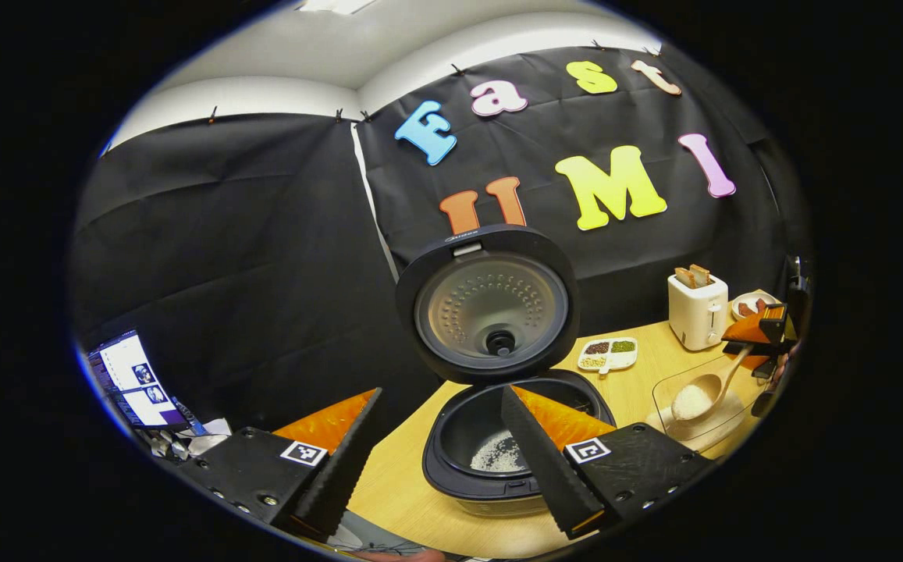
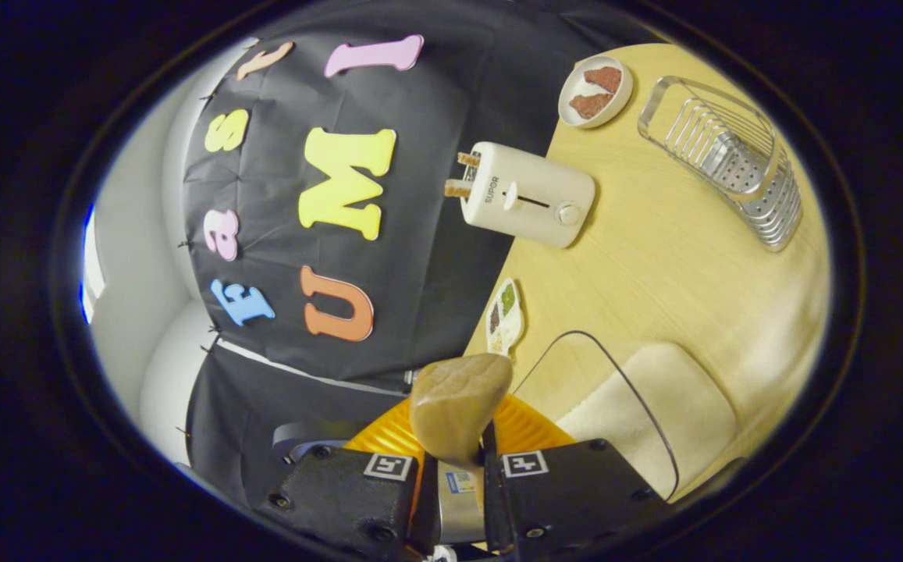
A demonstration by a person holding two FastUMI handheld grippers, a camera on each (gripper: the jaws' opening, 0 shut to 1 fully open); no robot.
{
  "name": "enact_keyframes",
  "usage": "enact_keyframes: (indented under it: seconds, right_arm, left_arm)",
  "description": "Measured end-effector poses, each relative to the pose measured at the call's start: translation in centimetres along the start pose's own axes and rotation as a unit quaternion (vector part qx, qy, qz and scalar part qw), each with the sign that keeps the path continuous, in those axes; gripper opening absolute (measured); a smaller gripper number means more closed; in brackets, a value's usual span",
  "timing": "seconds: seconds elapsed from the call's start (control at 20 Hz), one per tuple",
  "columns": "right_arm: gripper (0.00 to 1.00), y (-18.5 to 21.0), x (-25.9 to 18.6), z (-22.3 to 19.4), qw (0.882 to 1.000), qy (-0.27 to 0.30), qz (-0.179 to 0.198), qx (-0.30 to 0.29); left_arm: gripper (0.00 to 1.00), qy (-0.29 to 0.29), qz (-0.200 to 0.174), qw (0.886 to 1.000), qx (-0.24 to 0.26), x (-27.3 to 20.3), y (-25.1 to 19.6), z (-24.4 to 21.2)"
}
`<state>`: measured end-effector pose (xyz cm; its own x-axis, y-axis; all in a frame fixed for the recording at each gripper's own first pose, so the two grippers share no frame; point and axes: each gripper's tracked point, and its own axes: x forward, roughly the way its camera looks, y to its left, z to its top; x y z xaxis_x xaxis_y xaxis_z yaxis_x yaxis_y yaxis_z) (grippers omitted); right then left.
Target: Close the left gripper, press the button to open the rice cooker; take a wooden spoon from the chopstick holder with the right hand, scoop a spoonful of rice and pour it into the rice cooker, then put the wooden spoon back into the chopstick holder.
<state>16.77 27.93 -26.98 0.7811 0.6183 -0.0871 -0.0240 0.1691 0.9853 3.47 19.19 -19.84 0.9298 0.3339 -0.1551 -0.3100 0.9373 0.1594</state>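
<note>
I see the rice cooker (image 1: 510,437) with its lid (image 1: 488,303) standing up and some rice in the pot. My left gripper (image 1: 439,460) hangs spread just before it. To the cooker's right, my right gripper (image 2: 455,460) pinches the wooden spoon (image 1: 702,393), its bowl heaped with rice, above the clear container (image 1: 712,406).
</note>
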Motion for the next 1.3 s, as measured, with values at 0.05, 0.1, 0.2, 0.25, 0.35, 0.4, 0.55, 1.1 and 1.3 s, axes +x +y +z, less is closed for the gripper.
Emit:
enact_keyframes:
  seconds: [0.05,0.1,0.2,0.25,0.35,0.4,0.55,1.1,1.3]
  right_arm:
    - [0.28,0.5,-0.2,0.1,1.000,0.000,0.001,0.010]
    - [0.29,0.9,-0.1,0.2,1.000,0.001,0.008,0.020]
    - [0.28,1.7,-0.2,0.3,1.000,0.001,0.009,0.018]
    - [0.29,2.2,-0.2,0.4,1.000,-0.001,0.008,0.014]
    - [0.28,3.9,0.0,0.2,1.000,0.001,0.010,0.006]
    - [0.28,4.9,0.2,-0.1,1.000,0.004,0.012,0.003]
    - [0.28,8.4,1.1,-1.7,0.999,0.018,0.019,-0.018]
    - [0.29,14.3,7.1,-15.0,0.994,0.095,0.033,-0.034]
    - [0.28,13.4,8.4,-18.9,0.991,0.111,0.017,-0.074]
  left_arm:
    - [0.95,-0.001,0.000,1.000,-0.001,0.0,0.1,0.1]
    - [0.96,0.000,0.001,1.000,-0.001,0.0,0.1,0.1]
    - [0.95,-0.001,0.001,1.000,-0.003,0.0,0.1,0.3]
    - [0.95,-0.001,0.001,1.000,-0.003,0.0,0.2,0.3]
    - [0.95,-0.001,0.004,1.000,-0.003,0.0,0.5,0.4]
    - [0.95,0.000,0.006,1.000,-0.004,-0.1,0.8,0.3]
    - [0.95,0.006,0.013,1.000,-0.010,-0.3,1.7,-0.1]
    - [0.96,0.021,0.070,0.997,-0.033,-1.5,6.9,-1.7]
    - [0.96,0.025,0.079,0.996,-0.034,-1.9,7.5,-2.2]
